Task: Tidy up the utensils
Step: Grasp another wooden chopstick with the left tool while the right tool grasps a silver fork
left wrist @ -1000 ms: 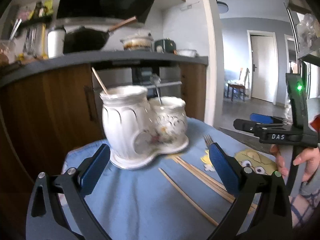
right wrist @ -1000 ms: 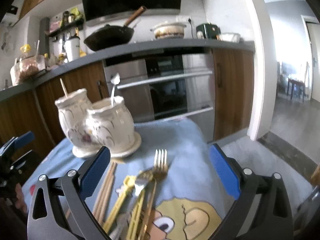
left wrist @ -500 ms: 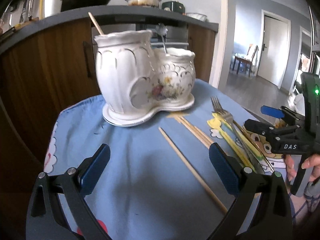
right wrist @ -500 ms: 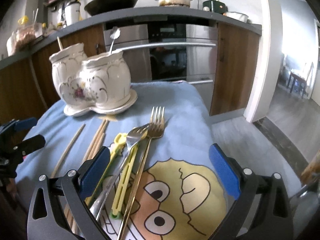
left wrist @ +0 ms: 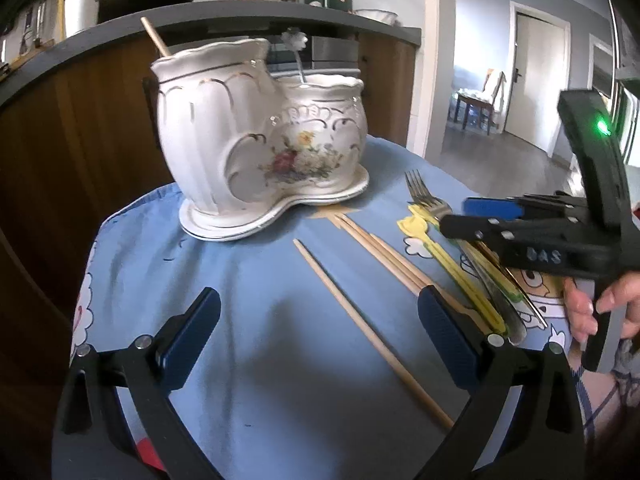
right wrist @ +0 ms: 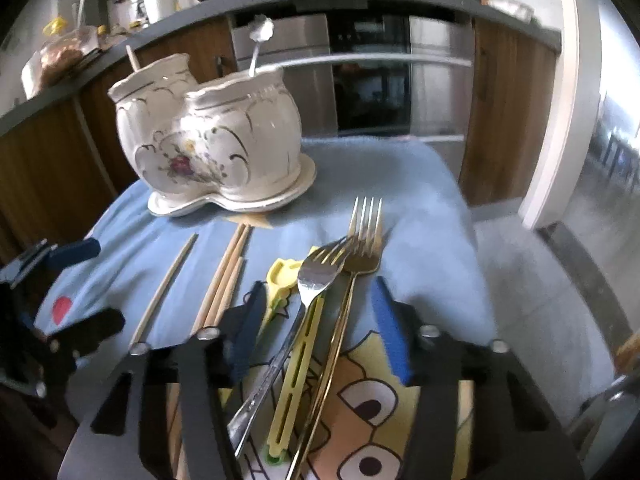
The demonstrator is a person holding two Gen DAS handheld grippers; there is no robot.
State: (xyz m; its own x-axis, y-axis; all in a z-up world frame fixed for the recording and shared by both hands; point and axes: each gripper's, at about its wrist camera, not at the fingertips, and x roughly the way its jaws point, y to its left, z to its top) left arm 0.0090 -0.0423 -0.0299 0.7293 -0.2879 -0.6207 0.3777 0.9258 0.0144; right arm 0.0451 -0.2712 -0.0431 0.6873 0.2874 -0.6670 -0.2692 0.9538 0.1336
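Right claw, half-closing, straddles steel fork, untouched; left claw gapes over blue cloth.

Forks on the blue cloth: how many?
2. Silver metal fork and gold metal fork lie side by side between the right gripper's fingers; more may be hidden.

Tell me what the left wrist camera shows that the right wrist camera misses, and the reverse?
Only the left view: the person's hand holding the right gripper, and a doorway with a chair beyond.
Only the right view: the oven, and both forks' whole length, silver fork and gold fork.
Both: the ceramic utensil holder, the chopsticks, the blue cloth.
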